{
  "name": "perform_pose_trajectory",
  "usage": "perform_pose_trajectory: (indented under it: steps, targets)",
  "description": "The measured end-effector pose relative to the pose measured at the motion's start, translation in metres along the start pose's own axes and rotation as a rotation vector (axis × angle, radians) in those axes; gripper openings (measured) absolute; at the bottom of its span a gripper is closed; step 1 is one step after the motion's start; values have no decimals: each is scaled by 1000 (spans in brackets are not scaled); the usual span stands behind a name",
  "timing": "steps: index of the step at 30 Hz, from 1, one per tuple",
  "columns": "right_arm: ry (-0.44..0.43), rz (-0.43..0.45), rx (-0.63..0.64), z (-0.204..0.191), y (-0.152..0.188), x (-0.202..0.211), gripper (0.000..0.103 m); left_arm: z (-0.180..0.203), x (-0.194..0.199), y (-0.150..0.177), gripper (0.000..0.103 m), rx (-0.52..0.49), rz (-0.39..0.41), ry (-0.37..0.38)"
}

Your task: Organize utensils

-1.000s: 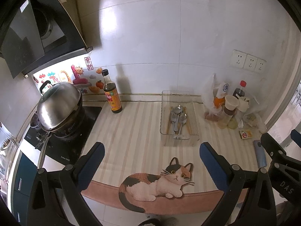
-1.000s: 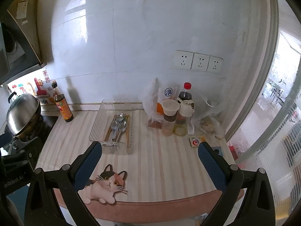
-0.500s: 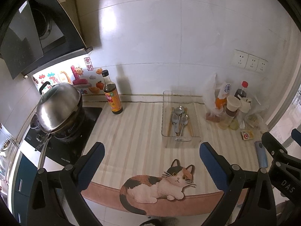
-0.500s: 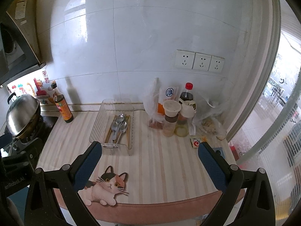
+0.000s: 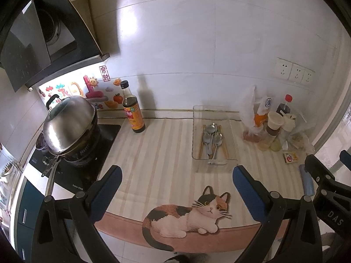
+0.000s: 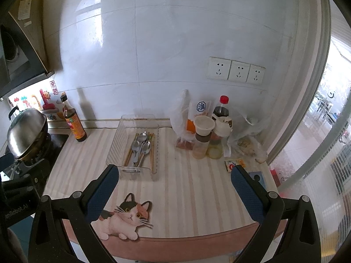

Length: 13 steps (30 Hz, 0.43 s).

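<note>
A clear plastic tray (image 5: 231, 144) stands on the striped counter mat near the wall; it also shows in the right wrist view (image 6: 116, 140). Inside lie several metal spoons (image 5: 211, 139) (image 6: 140, 145) and wooden chopsticks (image 5: 223, 144) (image 6: 151, 151), side by side. My left gripper (image 5: 177, 186) is open and empty, held back above the mat's front edge. My right gripper (image 6: 174, 186) is open and empty, also back from the tray. The right gripper's body shows at the left wrist view's right edge (image 5: 324, 188).
A soy sauce bottle (image 5: 132, 109) stands left of the tray. A lidded steel pot (image 5: 68, 125) sits on the black hob at the left. Bottles, jars and plastic bags (image 5: 272, 122) crowd the right corner. A small red-and-yellow box (image 5: 290, 157) lies nearby. A cat picture (image 5: 188, 217) marks the mat's front.
Both grippers have drifted slightly back and up from the counter, so the tray looks a little farther away. Nothing on the counter has moved.
</note>
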State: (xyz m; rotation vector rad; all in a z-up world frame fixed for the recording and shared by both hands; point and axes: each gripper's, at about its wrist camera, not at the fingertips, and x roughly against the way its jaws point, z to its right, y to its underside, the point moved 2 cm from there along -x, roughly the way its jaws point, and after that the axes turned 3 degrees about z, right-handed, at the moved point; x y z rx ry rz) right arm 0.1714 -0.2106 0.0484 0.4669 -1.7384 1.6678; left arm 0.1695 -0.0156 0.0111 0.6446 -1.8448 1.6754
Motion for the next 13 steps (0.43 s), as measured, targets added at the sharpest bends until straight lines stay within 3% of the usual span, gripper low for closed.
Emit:
perform_pose_trajectory:
  steps: [13]
  targets:
    - [-1,1,0,-3,0,-1,103,-12,-7,-2,103,8,-7,14]
